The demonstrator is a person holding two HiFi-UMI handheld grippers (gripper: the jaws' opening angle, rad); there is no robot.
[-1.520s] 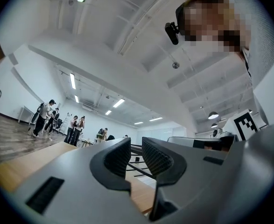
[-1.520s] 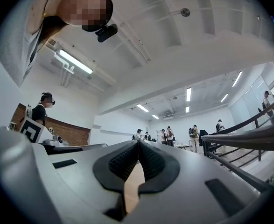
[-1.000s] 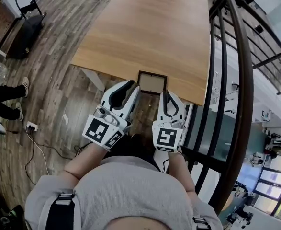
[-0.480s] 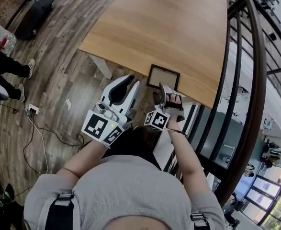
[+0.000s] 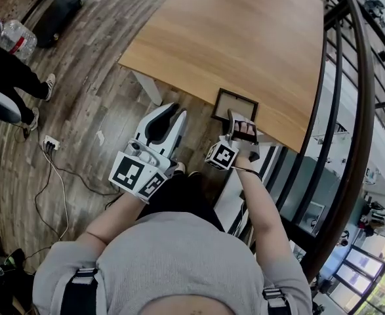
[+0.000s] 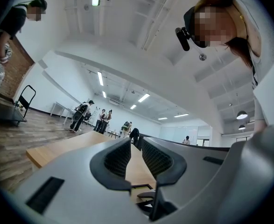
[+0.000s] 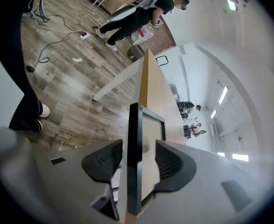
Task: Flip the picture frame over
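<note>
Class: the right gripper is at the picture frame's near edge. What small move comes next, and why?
Probably close the right gripper on the picture frame: its jaws, just now closing, straddle the frame's edge with gaps on both sides, so nothing is gripped yet.

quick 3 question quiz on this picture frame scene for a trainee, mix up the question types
1. True or false: the picture frame lies in the middle of the table.
2. What stands between the jaws of the right gripper? A) nothing B) the frame's edge C) a bottle
3. Fill in: the left gripper holds ____.

Key
1. False: it lies at the table's near edge.
2. B. The jaws, which have just closed in a little, stand on either side of the edge without pressing on it.
3. nothing
</note>
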